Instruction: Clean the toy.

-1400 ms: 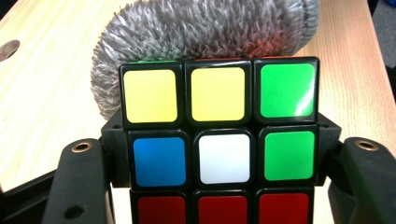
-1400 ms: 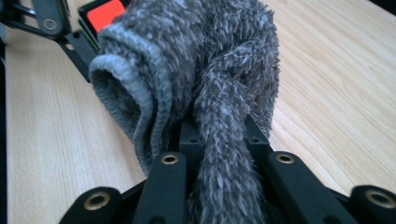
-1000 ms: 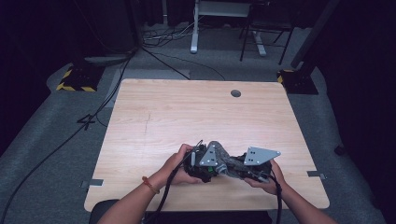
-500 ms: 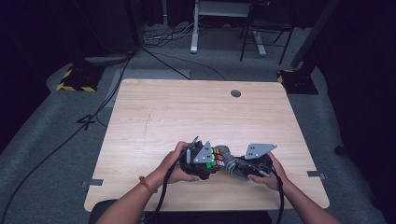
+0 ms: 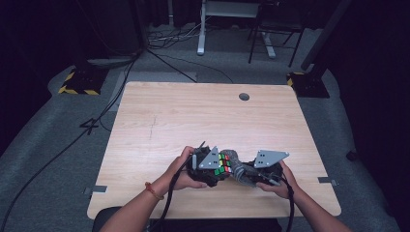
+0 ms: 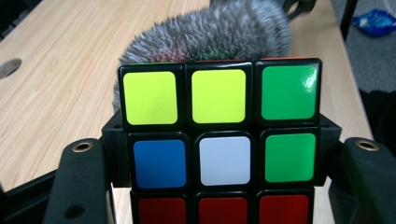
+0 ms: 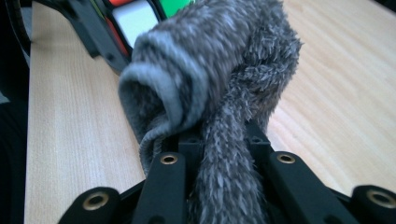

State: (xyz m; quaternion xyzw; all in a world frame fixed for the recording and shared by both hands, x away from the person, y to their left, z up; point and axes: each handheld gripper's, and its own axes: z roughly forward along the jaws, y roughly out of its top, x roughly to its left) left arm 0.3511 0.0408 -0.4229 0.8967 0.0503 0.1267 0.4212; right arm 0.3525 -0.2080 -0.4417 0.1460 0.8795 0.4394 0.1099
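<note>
A colour-scrambled puzzle cube (image 5: 223,165) is clamped in my left gripper (image 5: 216,170) near the table's front edge. In the left gripper view the cube (image 6: 224,158) sits between the two black jaws, showing yellow, green, blue, white and red stickers. My right gripper (image 5: 241,174) is shut on a grey fuzzy cloth (image 5: 233,159). In the right gripper view the bunched cloth (image 7: 210,79) stands out of the jaws and reaches the cube (image 7: 135,16). The cloth (image 6: 210,32) rests against the cube's far side. A hand holds each gripper.
The light wooden table (image 5: 193,121) has a round cable hole (image 5: 244,96) at the back. Its front edge lies just under the hands. Cables (image 5: 174,43) and a desk frame (image 5: 232,29) stand on the grey floor beyond. Striped floor blocks (image 5: 77,82) flank the table.
The left gripper has turned and shifted slightly left, so the cube's coloured faces now show between the two grippers. Both grips stay as they were.
</note>
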